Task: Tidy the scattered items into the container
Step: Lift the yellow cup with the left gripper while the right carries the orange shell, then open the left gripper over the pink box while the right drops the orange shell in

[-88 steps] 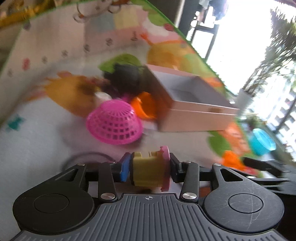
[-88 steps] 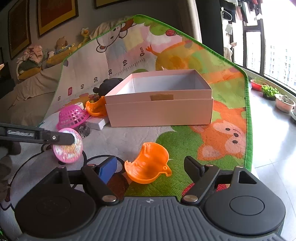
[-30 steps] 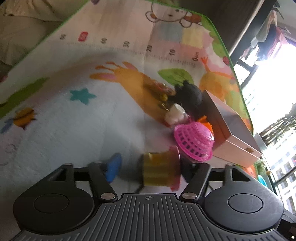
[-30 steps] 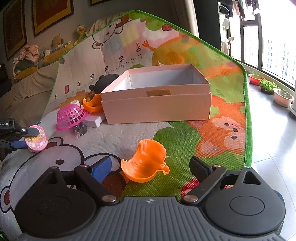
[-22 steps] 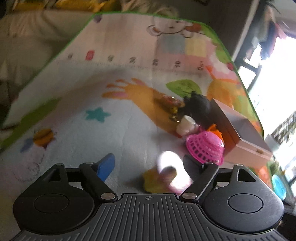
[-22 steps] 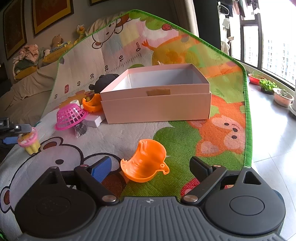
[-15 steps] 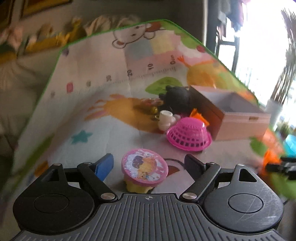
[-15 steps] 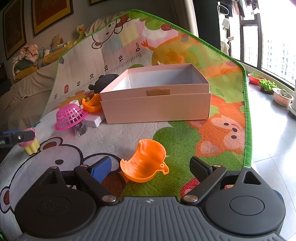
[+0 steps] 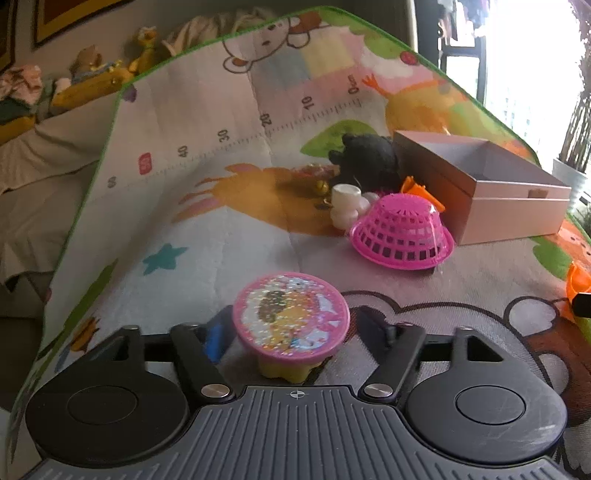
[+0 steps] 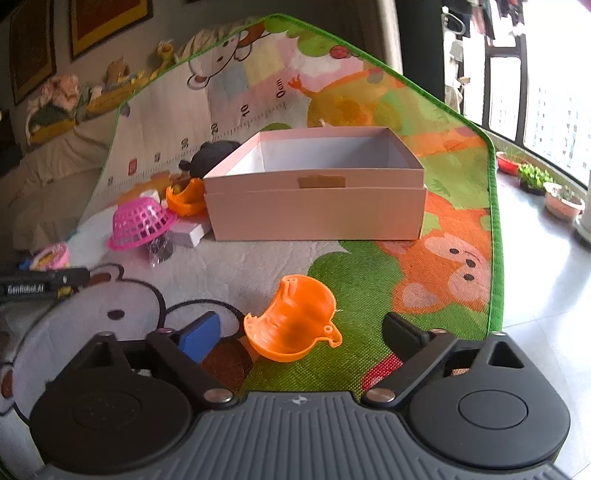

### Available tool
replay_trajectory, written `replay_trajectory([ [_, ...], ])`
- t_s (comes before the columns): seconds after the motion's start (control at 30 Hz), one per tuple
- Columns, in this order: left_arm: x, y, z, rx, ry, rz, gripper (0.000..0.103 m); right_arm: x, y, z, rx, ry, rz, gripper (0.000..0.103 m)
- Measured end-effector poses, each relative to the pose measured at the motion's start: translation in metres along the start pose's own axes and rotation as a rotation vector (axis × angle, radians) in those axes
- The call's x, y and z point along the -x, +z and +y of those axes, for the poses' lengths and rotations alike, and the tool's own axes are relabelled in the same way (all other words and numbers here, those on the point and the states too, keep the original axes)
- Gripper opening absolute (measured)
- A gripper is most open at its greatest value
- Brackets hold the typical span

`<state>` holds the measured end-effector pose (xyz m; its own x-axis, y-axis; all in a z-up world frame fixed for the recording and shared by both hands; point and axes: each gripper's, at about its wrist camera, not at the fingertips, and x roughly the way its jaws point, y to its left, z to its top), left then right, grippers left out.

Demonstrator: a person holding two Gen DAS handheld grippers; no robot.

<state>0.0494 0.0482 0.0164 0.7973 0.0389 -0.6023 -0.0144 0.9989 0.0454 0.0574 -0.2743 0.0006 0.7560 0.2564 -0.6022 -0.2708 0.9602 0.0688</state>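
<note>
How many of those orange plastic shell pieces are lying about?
2. One orange shell lies open side up on the mat between the right tongs. The other sits by the pink box's left corner. More may be hidden.

Glittery pink-lidded yellow cup (image 9: 291, 325), pink basket (image 9: 402, 232), orange shell (image 10: 293, 319), pale pink box (image 10: 317, 206).

A big soft play mat with cartoon bears and a number ruler (image 10: 258, 122) covers the floor and bends up at the back. Bright daylight comes through tall windows with dark frames (image 10: 517, 74) on the right. Small potted plants (image 10: 532, 177) sit on shiny grey floor tiles (image 10: 546, 280). Dark framed pictures (image 10: 107, 22) hang on the wall.
</note>
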Motion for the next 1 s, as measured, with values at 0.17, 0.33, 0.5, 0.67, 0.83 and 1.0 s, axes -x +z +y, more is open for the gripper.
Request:
replay_trajectory([
  [0.17, 0.003, -0.001, -0.003, 0.004, -0.036, 0.017, 0.059, -0.001, -0.001, 0.008, 0.053, -0.005, 0.02, 0.049],
  [0.33, 0.014, -0.002, -0.018, -0.013, -0.1, 0.027, 0.059, 0.008, -0.001, 0.008, 0.06, 0.012, 0.01, 0.049],
  [0.5, 0.027, -0.001, -0.046, -0.063, -0.218, 0.036, 0.059, 0.022, -0.003, 0.009, 0.102, 0.039, 0.014, 0.049],
  [0.67, 0.039, 0.005, -0.075, -0.126, -0.308, 0.022, 0.059, 0.04, 0.001, -0.001, 0.093, 0.038, -0.015, 0.049],
  [0.83, 0.05, 0.016, -0.095, -0.176, -0.354, -0.03, 0.059, 0.051, 0.006, -0.009, 0.098, 0.024, -0.046, 0.049],
  [1.0, 0.049, 0.025, -0.109, -0.227, -0.383, -0.042, 0.059, 0.047, 0.007, -0.012, 0.109, 0.037, -0.03, 0.049],
])
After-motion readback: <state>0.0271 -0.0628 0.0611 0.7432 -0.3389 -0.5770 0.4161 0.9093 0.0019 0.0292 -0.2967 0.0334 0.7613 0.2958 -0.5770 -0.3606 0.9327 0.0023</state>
